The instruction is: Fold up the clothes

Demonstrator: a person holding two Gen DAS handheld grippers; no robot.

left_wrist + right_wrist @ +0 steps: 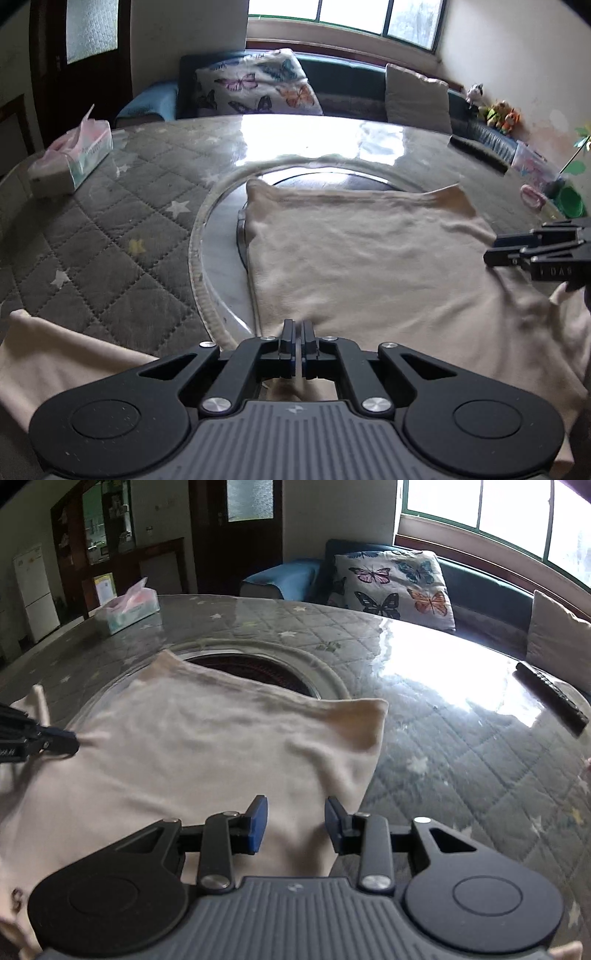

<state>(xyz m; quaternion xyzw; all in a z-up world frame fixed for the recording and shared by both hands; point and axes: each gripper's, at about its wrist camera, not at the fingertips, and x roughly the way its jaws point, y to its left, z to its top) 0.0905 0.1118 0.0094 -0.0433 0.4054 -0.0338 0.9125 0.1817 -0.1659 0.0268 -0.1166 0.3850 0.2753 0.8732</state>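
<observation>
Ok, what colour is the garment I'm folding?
Pale cream-beige, plain with no print; the garment shows best in the right wrist view.

Garment (354, 251) lies on table (110, 229) (tissue box (74, 155) far left); cushions (258, 83) behind.

The left gripper (298, 339) had its fingers pressed together, pinching a fold of the cloth (369, 258) at its near edge. The right gripper (295, 825) hovered low over the cloth's right side, fingers spread apart with nothing between them.
</observation>
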